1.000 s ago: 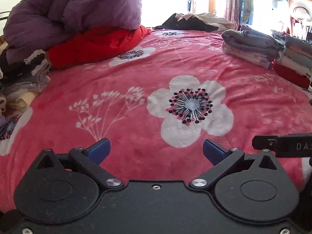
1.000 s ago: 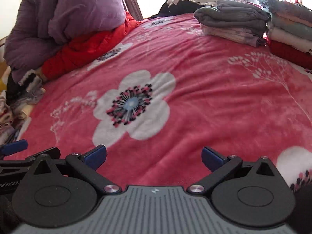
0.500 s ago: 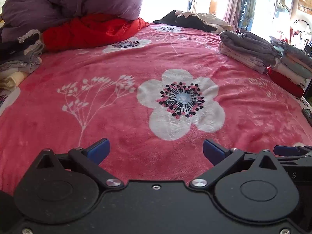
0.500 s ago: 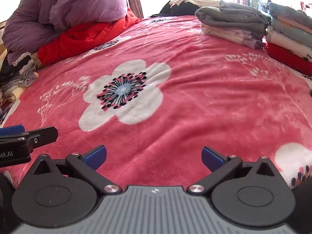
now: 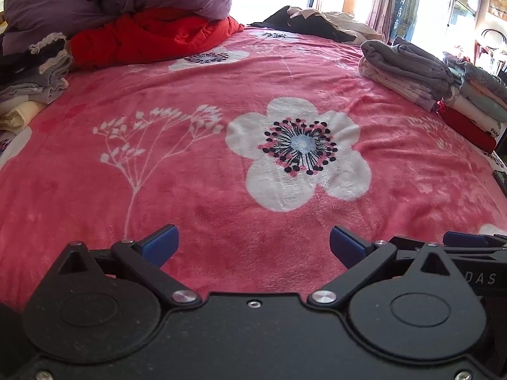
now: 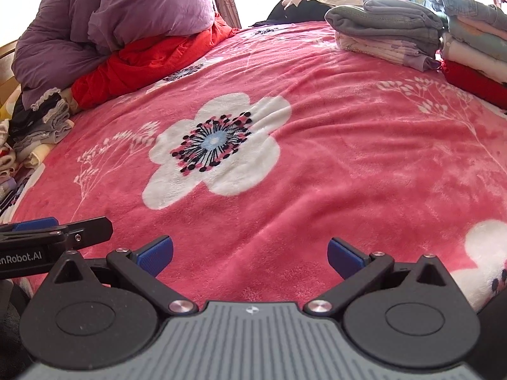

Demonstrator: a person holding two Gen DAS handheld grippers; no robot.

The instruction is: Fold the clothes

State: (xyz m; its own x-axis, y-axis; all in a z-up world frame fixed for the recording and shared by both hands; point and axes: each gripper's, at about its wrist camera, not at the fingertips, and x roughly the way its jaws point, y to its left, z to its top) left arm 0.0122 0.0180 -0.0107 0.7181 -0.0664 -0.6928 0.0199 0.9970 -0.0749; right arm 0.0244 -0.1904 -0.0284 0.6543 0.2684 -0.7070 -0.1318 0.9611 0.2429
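Premises: a domestic bedroom. A bed fills both views, covered by a pink fleece blanket printed with large white flowers. A bunched purple duvet lies on a red quilt at the far left. Folded clothes stand in stacks along the right edge, with more garments piled at the left. Curtains hang beside a bright window beyond the bed.

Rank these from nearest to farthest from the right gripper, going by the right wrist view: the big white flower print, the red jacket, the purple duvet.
From the right gripper, jaws open:
1. Big white flower print, straight ahead on the pink blanket.
2. Red jacket, far left.
3. Purple duvet, piled on and behind the jacket, farthest back.
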